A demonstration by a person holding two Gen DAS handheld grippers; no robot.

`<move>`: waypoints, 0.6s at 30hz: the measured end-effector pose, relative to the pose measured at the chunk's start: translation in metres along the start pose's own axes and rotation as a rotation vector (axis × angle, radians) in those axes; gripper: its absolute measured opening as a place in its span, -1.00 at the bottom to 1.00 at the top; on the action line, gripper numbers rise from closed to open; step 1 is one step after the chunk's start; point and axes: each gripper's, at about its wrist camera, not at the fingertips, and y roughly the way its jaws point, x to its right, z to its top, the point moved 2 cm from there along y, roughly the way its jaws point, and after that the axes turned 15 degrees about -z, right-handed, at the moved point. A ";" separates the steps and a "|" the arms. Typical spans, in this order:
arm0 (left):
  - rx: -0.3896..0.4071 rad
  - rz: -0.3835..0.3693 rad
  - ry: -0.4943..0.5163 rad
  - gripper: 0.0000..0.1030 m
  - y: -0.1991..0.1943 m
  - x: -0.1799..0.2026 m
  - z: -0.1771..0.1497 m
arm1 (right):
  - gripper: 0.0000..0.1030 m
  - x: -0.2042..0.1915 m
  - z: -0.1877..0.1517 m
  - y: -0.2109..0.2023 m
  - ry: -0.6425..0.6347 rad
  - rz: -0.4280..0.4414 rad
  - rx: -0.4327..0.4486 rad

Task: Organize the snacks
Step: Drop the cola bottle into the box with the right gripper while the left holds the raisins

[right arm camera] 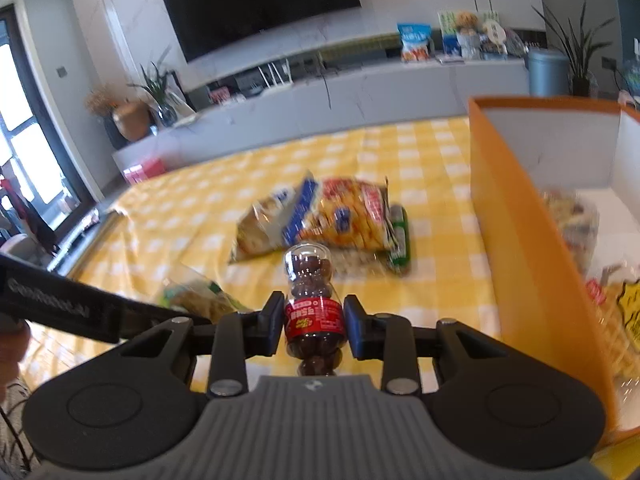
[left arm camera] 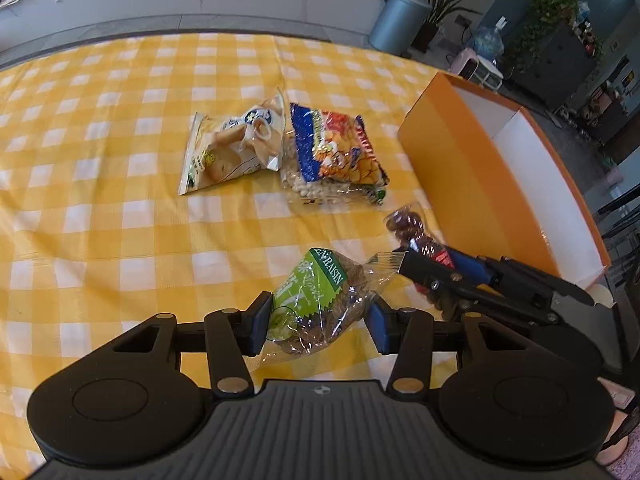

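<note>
At the lower centre of the left wrist view, a clear crinkled plastic bag of brown raisins with a green label [left arm camera: 320, 304] sits between the blue pads of the left gripper [left arm camera: 318, 326], which are clamped on its sides; the bag appears lifted off the yellow-and-white checked tablecloth [left arm camera: 120, 160]. In the right wrist view the same bag shows blurred at lower left, beside the black bar of the left gripper.

At the lower centre of the right wrist view, a small clear bear-shaped plastic bottle of dark round candies with a red label [right arm camera: 314, 300] is squeezed at its labelled waist by the right gripper [right arm camera: 314, 326], pads closed on both sides. In the left wrist view this bottle and the black right gripper show at centre right, just above the raisin bag's sealed edge.

Farther up the cloth, at the middle of both views, lies a group of snacks touching one another: a pale cream foil pouch with a blue badge [left arm camera: 230, 148], an orange-and-blue chip bag [left arm camera: 336, 148] lying over a clear packet of small white pieces [left arm camera: 320, 190].

At the right of both views stands an open orange cardboard box with white inner walls [left arm camera: 452, 168]; the right wrist view shows blurred packets already inside it [right arm camera: 576, 216].
</note>
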 end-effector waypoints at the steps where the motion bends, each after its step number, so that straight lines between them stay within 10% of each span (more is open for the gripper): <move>1: 0.005 -0.009 0.005 0.08 -0.002 0.003 -0.001 | -0.40 0.001 0.003 -0.005 0.000 0.004 0.017; 18: 0.101 -0.112 0.050 0.08 -0.023 0.045 0.005 | -0.40 0.071 0.056 -0.098 0.167 -0.095 0.209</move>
